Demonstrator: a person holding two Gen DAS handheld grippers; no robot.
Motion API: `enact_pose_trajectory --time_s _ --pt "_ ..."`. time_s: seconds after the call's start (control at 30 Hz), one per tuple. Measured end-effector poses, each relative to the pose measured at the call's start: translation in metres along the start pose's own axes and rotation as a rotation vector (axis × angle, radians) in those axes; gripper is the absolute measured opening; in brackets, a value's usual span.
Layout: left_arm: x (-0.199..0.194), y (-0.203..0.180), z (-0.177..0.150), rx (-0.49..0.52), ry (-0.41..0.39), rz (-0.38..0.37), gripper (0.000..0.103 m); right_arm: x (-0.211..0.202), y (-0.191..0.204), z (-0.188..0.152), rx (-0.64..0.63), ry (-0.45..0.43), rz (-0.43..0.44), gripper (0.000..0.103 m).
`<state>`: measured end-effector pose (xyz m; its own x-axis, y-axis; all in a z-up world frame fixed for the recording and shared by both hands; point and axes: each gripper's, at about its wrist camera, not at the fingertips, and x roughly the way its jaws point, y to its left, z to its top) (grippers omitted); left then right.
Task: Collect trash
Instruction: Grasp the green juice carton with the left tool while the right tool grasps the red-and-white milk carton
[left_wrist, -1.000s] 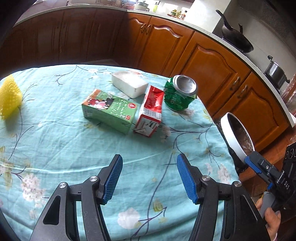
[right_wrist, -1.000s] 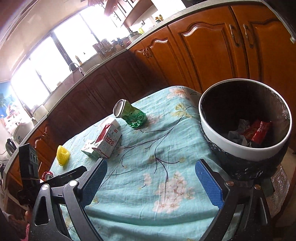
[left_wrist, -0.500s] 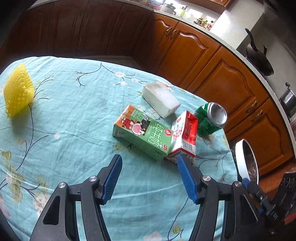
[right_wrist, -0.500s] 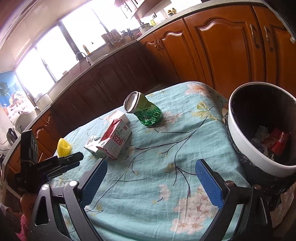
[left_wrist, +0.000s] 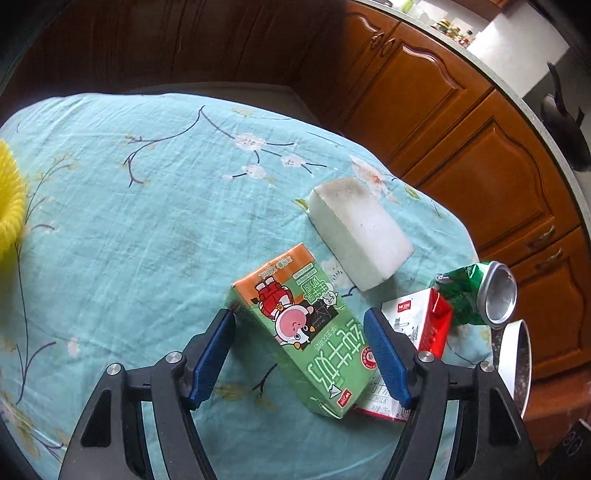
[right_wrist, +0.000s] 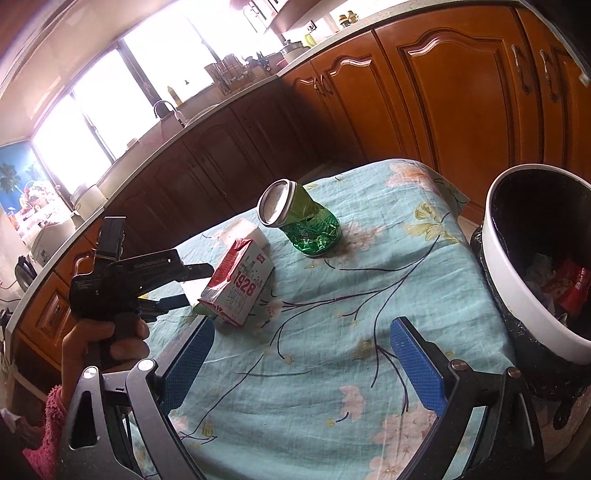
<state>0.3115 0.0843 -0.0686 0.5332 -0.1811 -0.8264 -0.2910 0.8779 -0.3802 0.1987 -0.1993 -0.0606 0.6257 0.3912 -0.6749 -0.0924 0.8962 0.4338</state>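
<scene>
I have the left gripper (left_wrist: 299, 354) straddling the green rectangular milk carton (left_wrist: 306, 332) lying on the teal floral tablecloth (left_wrist: 129, 229), jaws just widened and not yet pinching, right gripper (right_wrist: 303, 365) open and empty, so next I close on it

the desk (left_wrist: 110, 221), under a teal flowered cloth, carries a green carton (left_wrist: 306, 332); a red-white carton (left_wrist: 417, 332) just beside it, a white block (left_wrist: 362, 236) behind, a crushed green can (left_wrist: 476, 291) beyond, yellow netting (left_wrist: 9, 206) well apart.
</scene>
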Motion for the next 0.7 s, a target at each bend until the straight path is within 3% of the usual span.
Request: enact_pose_trajectory --time_s 0.1,0.17,0.23,0.4,0.43,0.6,0.7 --pt "-0.004 -0.008 -0.003 0.106 -0.030 -0.010 0.056 0.002 0.004 0.003 -0.003 -0.002 0.003 0.097" --pt "-0.008 -0.009 -0.006 0.162 -0.041 -0.007 0.035 0.006 0.007 0.004 -0.004 0.001 0.008 0.096" --pt "-0.015 -0.004 -0.009 0.205 -0.047 -0.020 0.024 0.013 0.011 0.005 -0.007 0.009 0.019 0.096" --pt "-0.031 0.022 -0.016 0.245 -0.035 -0.087 0.012 0.035 0.031 0.008 -0.019 0.032 0.050 0.088" --pt "-0.033 0.026 -0.018 0.252 -0.036 -0.073 0.002 0.041 0.035 0.009 -0.021 0.038 0.056 0.086" --pt "-0.042 0.055 -0.021 0.191 -0.022 -0.093 0.003 0.081 0.057 0.018 -0.011 0.089 0.073 0.081" --pt "-0.051 0.062 -0.025 0.145 -0.031 -0.110 0.015 0.101 0.067 0.025 -0.011 0.103 0.047 0.078"
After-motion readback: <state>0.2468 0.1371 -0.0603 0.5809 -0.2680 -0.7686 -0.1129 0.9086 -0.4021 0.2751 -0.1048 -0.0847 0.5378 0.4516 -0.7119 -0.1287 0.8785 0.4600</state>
